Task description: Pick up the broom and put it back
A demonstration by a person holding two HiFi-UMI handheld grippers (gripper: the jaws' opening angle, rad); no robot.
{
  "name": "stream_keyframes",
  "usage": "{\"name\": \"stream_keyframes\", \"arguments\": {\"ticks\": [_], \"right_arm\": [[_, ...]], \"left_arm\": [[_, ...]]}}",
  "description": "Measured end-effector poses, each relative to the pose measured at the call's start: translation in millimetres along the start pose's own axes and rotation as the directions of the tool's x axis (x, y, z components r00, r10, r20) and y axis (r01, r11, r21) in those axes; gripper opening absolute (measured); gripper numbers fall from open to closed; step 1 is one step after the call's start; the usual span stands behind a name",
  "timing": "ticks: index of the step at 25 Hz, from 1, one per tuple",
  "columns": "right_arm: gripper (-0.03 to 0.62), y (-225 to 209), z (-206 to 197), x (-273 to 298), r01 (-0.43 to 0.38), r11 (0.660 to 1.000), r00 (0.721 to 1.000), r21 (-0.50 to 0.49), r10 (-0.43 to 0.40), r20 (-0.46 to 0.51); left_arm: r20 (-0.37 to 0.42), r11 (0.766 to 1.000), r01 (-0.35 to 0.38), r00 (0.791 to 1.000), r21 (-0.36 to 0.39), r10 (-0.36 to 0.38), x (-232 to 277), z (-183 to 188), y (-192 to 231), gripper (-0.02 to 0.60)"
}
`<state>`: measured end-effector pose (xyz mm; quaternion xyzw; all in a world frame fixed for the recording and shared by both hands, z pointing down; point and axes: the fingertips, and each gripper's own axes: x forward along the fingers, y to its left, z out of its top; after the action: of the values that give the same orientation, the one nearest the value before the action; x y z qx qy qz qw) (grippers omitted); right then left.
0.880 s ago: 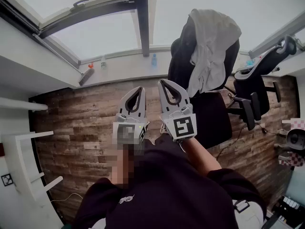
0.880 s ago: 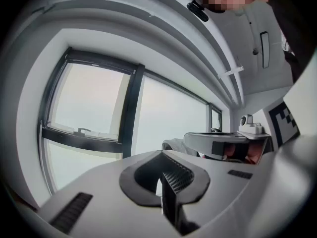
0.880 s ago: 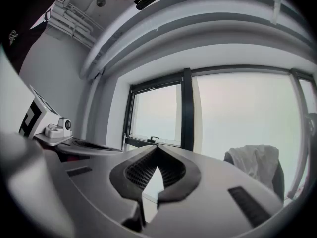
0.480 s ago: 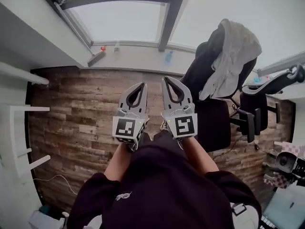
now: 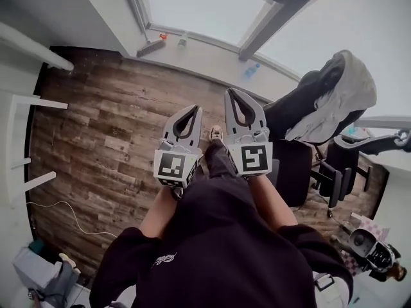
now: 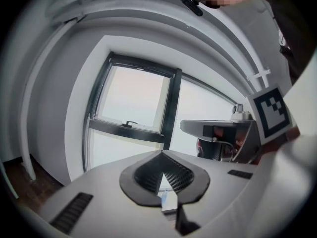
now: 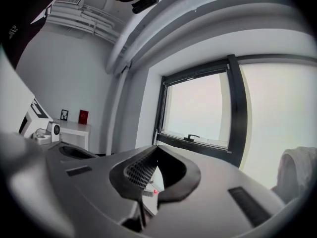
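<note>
**Claws shut and empty, broom not yet reached**

Both claws are pressed together with nothing between them. The left gripper (image 5: 191, 110) and right gripper (image 5: 232, 95) are carried side by side, pointing roughly level over the wooden floor (image 5: 96, 127) toward the window (image 5: 192, 5). The likeliest candidate for the broom (image 5: 151, 46) is a grey, brush-like bar lying on the pale ledge (image 5: 212, 59) under the glass, near the left corner. A small red item (image 5: 162, 36) sits just beside it. At this size the bar cannot be identified for certain. It lies well apart from both claws. A blue bottle (image 5: 252, 71) stands further along the ledge, and an office chair (image 5: 302, 117) draped with a pale garment (image 5: 340, 85) sits to the right.

The step in hand looks to be the approach. Done well, it means coming at the ledge squarely and spreading one claw's jaws before arrival, not at the last instant. The grip belongs on the handle, not the bristles, near its balance point so the head does not swing. The red item and the bottle want a clear berth, and the second claw is free to steady the long end.
</note>
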<state>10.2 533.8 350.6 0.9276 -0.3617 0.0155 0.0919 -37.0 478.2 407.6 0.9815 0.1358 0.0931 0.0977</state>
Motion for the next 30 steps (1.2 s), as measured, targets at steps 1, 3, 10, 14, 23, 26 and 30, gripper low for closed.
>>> {"name": "stream_keyframes", "arguments": {"ticks": [1,3,10,14,23,26,30], "right_arm": [[0.021,-5,-4,11,-0.003,1.0,1.0,-0.004,0.003,0.004],[0.021,-17,-15,35,-0.013,1.0,1.0,0.008,0.013,0.011],[0.021,-55,-32,163,-0.111,0.993,0.994,0.04,0.11,0.024],[0.021,-83,-27,226,-0.164,0.985,0.986,0.06,0.163,0.028],[0.021,-66,-82,318,-0.268,0.955,0.955,0.13,0.282,-0.096],[0.021,-20,-89,341,-0.336,0.933,0.93,0.127,0.35,-0.109],[0.021,26,-84,373,-0.372,0.921,0.917,0.114,0.384,-0.11]], "left_arm": [[-0.005,1.0,-0.016,1.0,0.006,0.016,4,-3,8,0.0],[-0.024,0.998,-0.059,0.998,0.013,0.059,17,-13,28,0.0],[-0.076,0.966,-0.242,0.965,0.093,0.25,70,0,118,0.0],[-0.081,0.939,-0.337,0.936,0.072,0.342,99,16,158,0.0],[-0.139,0.863,-0.505,0.855,0.005,0.5,106,12,209,0.0],[-0.172,0.835,-0.55,0.824,-0.016,0.54,80,1,238,0.0],[-0.168,0.831,-0.556,0.823,-0.04,0.542,63,-2,281,0.0]]}}
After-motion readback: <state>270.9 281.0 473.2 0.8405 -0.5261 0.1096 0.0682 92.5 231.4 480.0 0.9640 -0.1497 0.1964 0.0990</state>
